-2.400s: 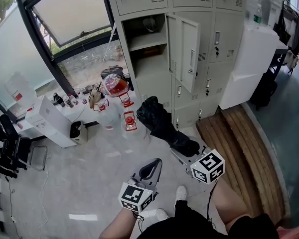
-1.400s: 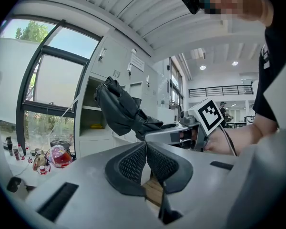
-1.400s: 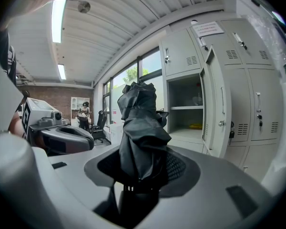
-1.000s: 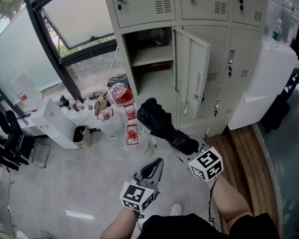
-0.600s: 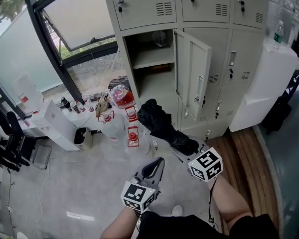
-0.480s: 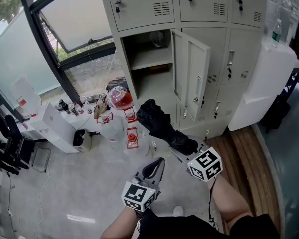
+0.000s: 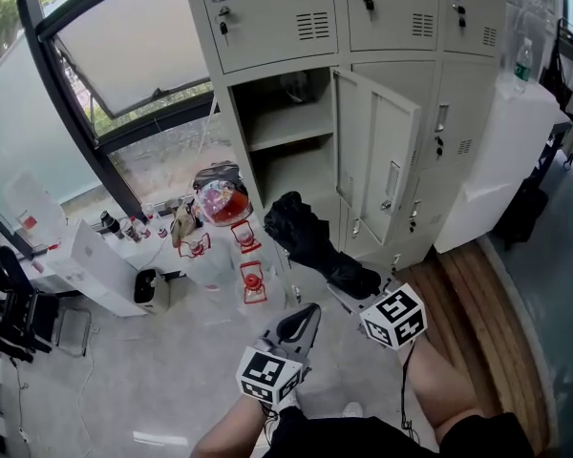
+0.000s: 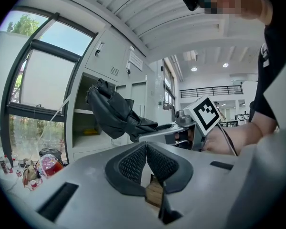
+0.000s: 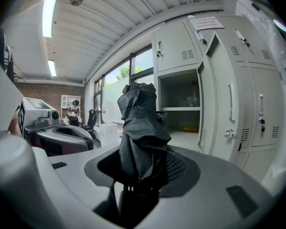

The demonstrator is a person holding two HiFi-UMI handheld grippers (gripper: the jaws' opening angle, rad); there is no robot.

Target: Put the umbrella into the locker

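Observation:
A folded black umbrella [image 7: 306, 237] sticks out of my right gripper [image 7: 351, 284], which is shut on its lower end; the umbrella [image 9: 140, 137] rises between the pads in the right gripper view. It points toward the open locker [image 7: 286, 132], whose door [image 7: 387, 165] stands swung out to the right. The locker [image 9: 181, 106] has a shelf inside with small items on it. My left gripper [image 7: 301, 327] is shut and holds nothing, low and left of the right one. In the left gripper view its pads [image 8: 133, 163] meet, with the umbrella [image 8: 112, 116] beyond.
Red lantern-like items [image 7: 222, 203] and bottles stand on a low white ledge [image 7: 95, 256] left of the lockers. A tilted window [image 7: 124, 41] is above. A white cabinet [image 7: 497, 122] and wooden platform [image 7: 487, 294] lie at right. The person's legs [image 7: 439, 389] are below.
Both grippers and the umbrella have drawn a little nearer the lockers; the open locker and its door look larger and the view has shifted left to right.

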